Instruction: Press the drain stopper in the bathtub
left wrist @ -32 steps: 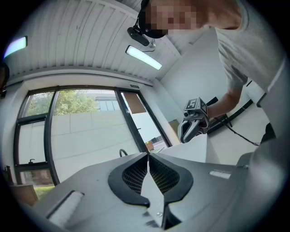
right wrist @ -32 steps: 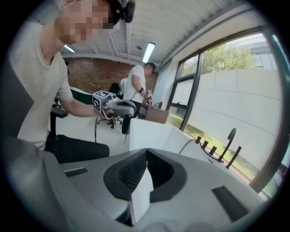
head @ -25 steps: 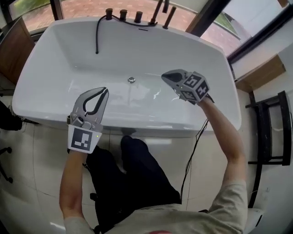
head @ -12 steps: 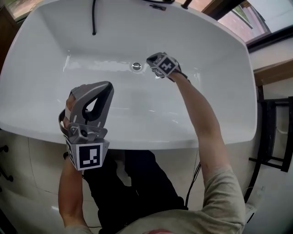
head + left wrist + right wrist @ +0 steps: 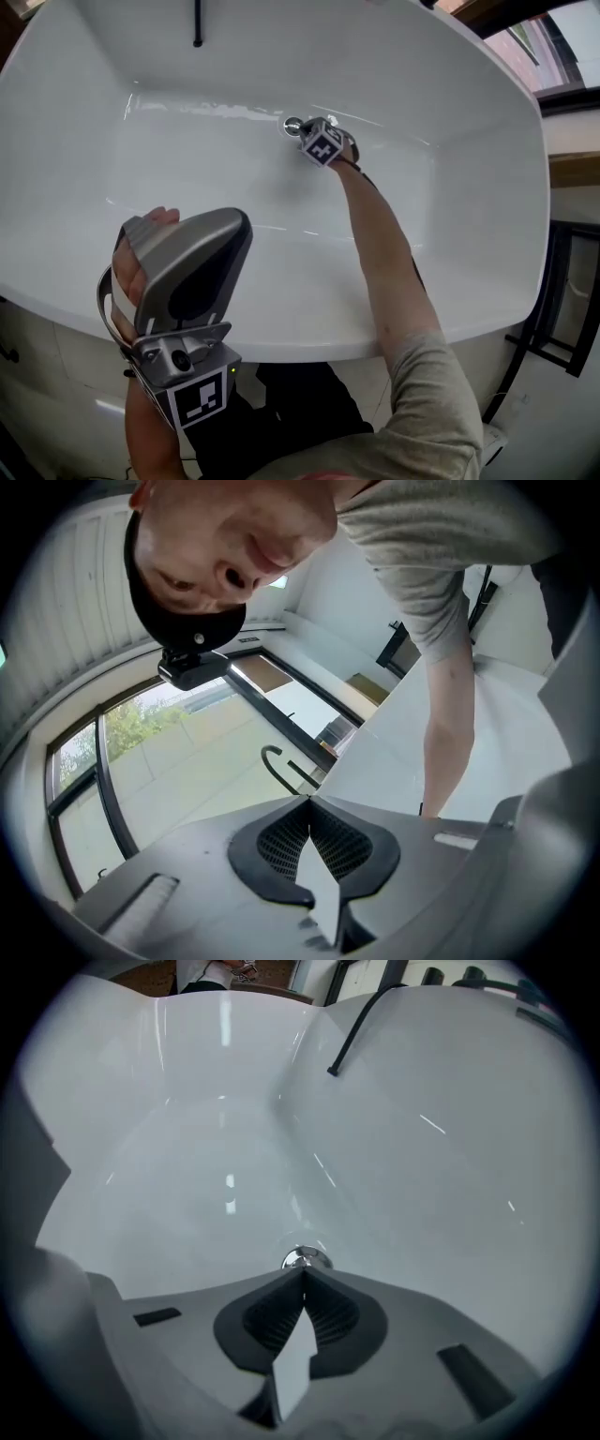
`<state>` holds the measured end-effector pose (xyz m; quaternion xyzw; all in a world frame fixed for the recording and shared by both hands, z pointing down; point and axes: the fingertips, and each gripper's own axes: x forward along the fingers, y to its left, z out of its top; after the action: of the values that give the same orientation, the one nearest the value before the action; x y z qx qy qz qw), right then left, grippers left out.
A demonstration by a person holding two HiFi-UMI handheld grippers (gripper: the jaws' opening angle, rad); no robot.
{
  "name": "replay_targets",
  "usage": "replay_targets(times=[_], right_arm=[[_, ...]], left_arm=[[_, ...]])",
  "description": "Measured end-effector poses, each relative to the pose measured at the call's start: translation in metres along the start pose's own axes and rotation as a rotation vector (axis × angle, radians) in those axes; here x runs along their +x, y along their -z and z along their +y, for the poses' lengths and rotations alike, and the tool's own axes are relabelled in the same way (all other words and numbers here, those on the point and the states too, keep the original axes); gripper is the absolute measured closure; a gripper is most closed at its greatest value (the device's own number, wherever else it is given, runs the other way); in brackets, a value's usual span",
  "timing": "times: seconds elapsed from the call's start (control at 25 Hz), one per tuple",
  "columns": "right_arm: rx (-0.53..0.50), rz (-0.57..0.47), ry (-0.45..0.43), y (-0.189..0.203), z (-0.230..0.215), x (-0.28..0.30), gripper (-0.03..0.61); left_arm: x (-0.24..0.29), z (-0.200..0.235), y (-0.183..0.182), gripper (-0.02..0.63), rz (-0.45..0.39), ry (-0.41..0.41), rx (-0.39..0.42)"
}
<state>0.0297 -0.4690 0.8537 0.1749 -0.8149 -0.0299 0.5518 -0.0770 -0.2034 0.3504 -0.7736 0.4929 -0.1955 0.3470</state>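
The right claw (image 5: 302, 1279), closed and empty, has its tips right at the chrome drain stopper (image 5: 305, 1259) on the bathtub (image 5: 281, 328) floor, while the left claw (image 5: 307, 803), closed too, hovers above the near rim.

Your bathtub (image 5: 187, 159) floor lies open left and right of the drain stopper (image 5: 293, 124); a black hose (image 5: 198, 23) hangs down the far wall, well left of it; your right forearm (image 5: 375, 244) crosses the middle; your left gripper (image 5: 230, 225) fills the near left.

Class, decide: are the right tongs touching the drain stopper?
Cannot tell. In the right gripper view the shut right tongs hide the near edge of the drain stopper, so neither gap nor contact shows; the head view settles nothing either.
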Motion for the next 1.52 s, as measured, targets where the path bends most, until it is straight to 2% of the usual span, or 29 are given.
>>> replay_targets(times=[0.12,0.44,0.64,0.76,0.84,0.92,1.0,1.08,1.2,1.28,1.36,1.52], right_arm=[[-0.023,0.002,0.018,0.005,-0.001,0.024,0.577],[0.004,0.006,0.080,0.007,-0.013,0.058,0.576],[-0.055,0.019,0.129,0.004,-0.015,0.061,0.577],[-0.165,0.074,0.168,0.004,-0.013,0.064,0.578],[-0.225,0.121,0.150,0.004,-0.008,0.068,0.578],[-0.167,0.145,0.106,0.002,-0.012,0.062,0.577],[-0.097,0.135,0.125,-0.009,-0.029,0.039,0.577],[-0.080,0.094,0.162,-0.025,-0.039,0.007,0.578],[0.009,-0.013,0.129,-0.045,-0.032,-0.054,0.578],[0.056,-0.114,0.083,-0.061,-0.018,-0.107,0.578],[0.059,-0.238,0.042,-0.083,-0.007,-0.174,0.578],[0.067,-0.500,0.033,-0.132,0.002,-0.351,0.578]], left_arm=[[0.000,-0.002,0.001,0.609,0.004,0.008,0.000],[0.000,-0.003,0.001,0.609,-0.001,0.019,-0.016],[0.000,-0.003,0.000,0.609,-0.010,0.027,-0.005],[-0.001,-0.004,0.000,0.609,-0.011,0.026,-0.003],[-0.001,-0.006,0.001,0.609,-0.004,0.030,0.008],[0.000,-0.009,0.002,0.609,-0.005,0.034,0.030],[0.002,-0.009,0.002,0.609,-0.012,0.033,0.044],[0.002,-0.010,0.005,0.609,-0.010,0.027,0.045],[0.000,-0.019,0.012,0.609,0.012,0.031,0.059],[-0.002,-0.024,0.018,0.609,0.034,0.043,0.070],[-0.002,-0.026,0.025,0.609,0.045,0.050,0.064],[0.013,-0.016,0.032,0.609,-0.003,0.033,0.029]])
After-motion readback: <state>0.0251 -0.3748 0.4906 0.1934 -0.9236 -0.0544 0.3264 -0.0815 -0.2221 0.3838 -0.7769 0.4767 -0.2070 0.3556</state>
